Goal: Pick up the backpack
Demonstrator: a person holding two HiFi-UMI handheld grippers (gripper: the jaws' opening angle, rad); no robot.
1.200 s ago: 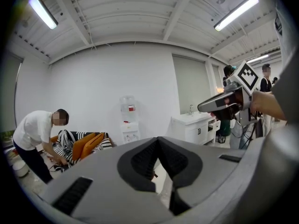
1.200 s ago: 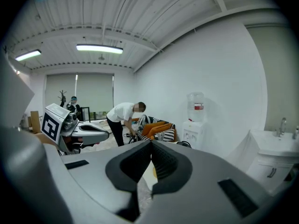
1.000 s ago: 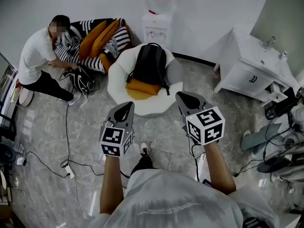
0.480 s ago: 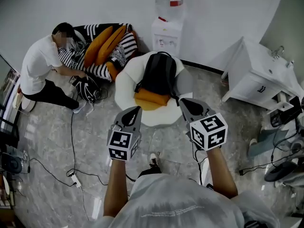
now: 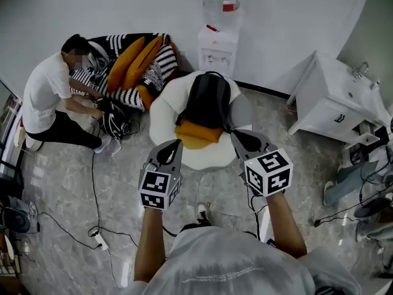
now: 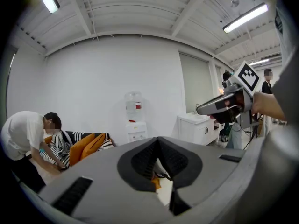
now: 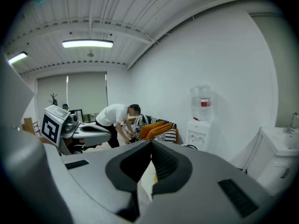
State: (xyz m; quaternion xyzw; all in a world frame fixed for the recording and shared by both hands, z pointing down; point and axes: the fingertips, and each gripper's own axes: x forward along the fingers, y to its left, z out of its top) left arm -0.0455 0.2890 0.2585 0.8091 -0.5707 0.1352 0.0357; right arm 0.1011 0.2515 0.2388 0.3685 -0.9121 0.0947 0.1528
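The black fabric backpack leans on an orange cushion in the round white chair. Closed and empty, the left claw and right claw hover near it. The water bottle's red label is illegible.

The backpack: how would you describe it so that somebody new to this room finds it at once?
Start at the white water dispenser; a round white chair stands in front of it. The backpack leans upright in that chair, above an orange cushion. It is plain black and off the floor, unlike the dark bag lying beside the crouching person.
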